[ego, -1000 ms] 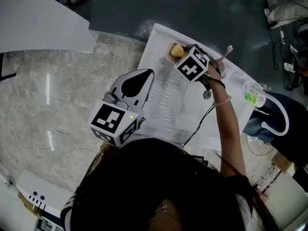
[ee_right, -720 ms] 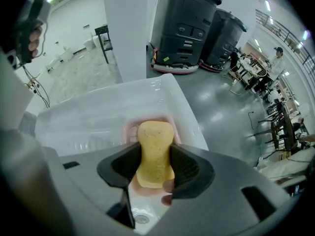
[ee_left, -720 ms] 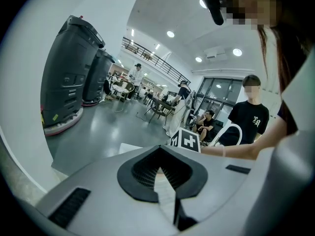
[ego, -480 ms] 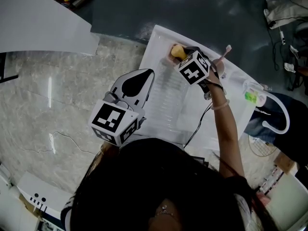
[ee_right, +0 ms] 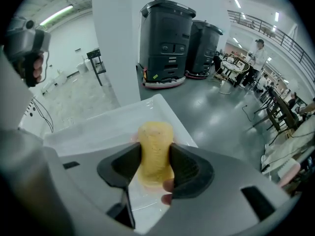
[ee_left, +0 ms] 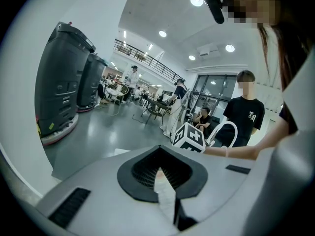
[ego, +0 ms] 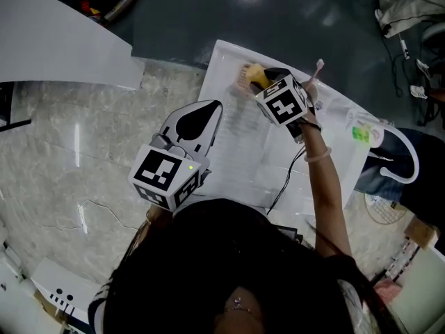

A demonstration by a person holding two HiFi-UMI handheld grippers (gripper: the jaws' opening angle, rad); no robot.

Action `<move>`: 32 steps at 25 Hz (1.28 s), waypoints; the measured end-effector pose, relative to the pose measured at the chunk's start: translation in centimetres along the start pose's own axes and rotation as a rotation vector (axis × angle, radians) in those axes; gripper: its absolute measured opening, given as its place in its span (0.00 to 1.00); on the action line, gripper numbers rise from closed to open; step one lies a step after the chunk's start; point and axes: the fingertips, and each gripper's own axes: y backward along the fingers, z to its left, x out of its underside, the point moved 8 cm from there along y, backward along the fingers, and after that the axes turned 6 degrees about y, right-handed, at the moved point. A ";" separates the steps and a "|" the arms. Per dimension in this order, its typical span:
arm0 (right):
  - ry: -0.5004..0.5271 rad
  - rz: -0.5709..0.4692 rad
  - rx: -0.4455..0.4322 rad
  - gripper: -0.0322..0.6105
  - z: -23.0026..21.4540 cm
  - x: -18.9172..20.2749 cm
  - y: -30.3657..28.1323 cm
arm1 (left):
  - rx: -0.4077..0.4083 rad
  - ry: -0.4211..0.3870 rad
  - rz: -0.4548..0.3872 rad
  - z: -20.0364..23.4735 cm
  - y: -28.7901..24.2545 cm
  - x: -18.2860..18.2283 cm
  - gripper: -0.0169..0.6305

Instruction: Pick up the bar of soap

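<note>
The yellow bar of soap (ego: 255,74) is at the far corner of the white tray (ego: 240,152). My right gripper (ego: 262,77) is shut on it. In the right gripper view the soap (ee_right: 154,151) stands upright between the two black pads, held at its sides by the right gripper (ee_right: 155,157), above the tray (ee_right: 98,129). Something pink shows just under the soap. My left gripper (ego: 212,107) hovers over the tray's left edge, shut and holding nothing. The left gripper (ee_left: 165,188) looks out towards the hall.
The tray lies on a marble counter (ego: 69,158). A pink toothbrush (ego: 318,70) and a small item with a green label (ego: 360,135) lie at the tray's right end. Two large black machines (ee_right: 170,43) stand on the floor beyond. A cable (ego: 292,172) runs from the right gripper.
The right gripper stays shut on the soap and has barely shifted. The left gripper has not moved; the head view has drifted slightly.
</note>
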 end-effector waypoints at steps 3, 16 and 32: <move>-0.028 -0.035 0.001 0.34 0.0 0.1 1.1 | 0.004 -0.023 -0.002 -0.8 0.1 -0.3 0.03; -0.137 -0.187 0.027 0.34 0.2 1.1 5.9 | 0.018 -0.089 -0.009 -4.3 0.8 -0.6 0.03; -0.250 -0.406 0.041 0.34 1.9 2.7 11.9 | 0.038 -0.158 -0.027 -7.8 1.6 -1.0 0.03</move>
